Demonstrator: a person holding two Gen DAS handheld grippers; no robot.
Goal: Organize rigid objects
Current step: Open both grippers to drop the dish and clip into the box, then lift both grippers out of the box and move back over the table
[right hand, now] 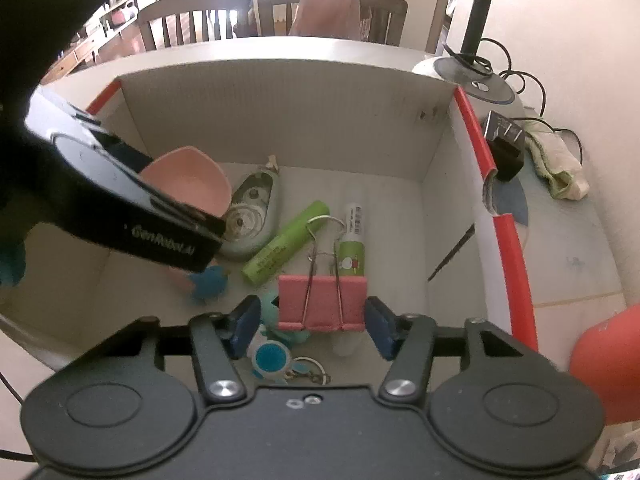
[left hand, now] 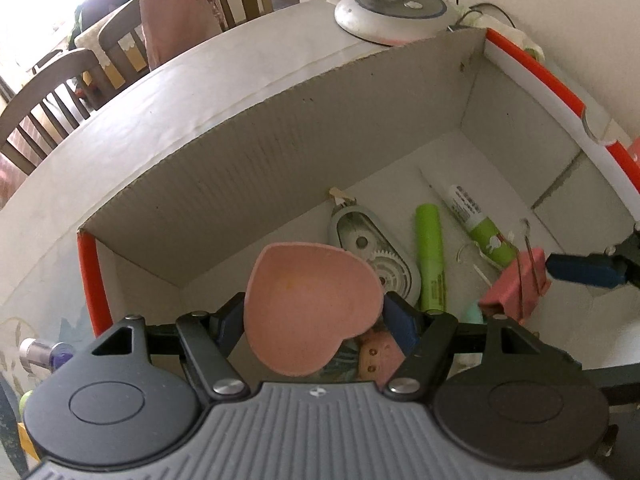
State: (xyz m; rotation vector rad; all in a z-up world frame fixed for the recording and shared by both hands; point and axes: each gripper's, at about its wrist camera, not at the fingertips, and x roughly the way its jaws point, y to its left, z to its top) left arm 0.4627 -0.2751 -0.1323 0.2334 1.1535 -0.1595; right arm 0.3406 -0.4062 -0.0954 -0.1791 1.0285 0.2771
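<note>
An open cardboard box (left hand: 280,140) with a red rim stands on the table, and both grippers hang over it. My left gripper (left hand: 316,320) is shut on a pink heart-shaped dish (left hand: 312,304), held tilted above the box floor; the same dish (right hand: 192,184) shows at the left in the right wrist view. My right gripper (right hand: 312,328) stands open with a pink binder clip (right hand: 322,304) between its blue pads, a gap showing on the clip's left side. One right fingertip (left hand: 580,272) appears beside the clip (left hand: 512,292) in the left wrist view.
On the box floor lie a correction tape dispenser (right hand: 252,216), a green highlighter (right hand: 284,244), a white and green tube (right hand: 352,240), a teal keychain (right hand: 272,356) and a blue figure (right hand: 210,280). A lamp base (left hand: 392,12) stands behind the box. Chairs stand beyond the table.
</note>
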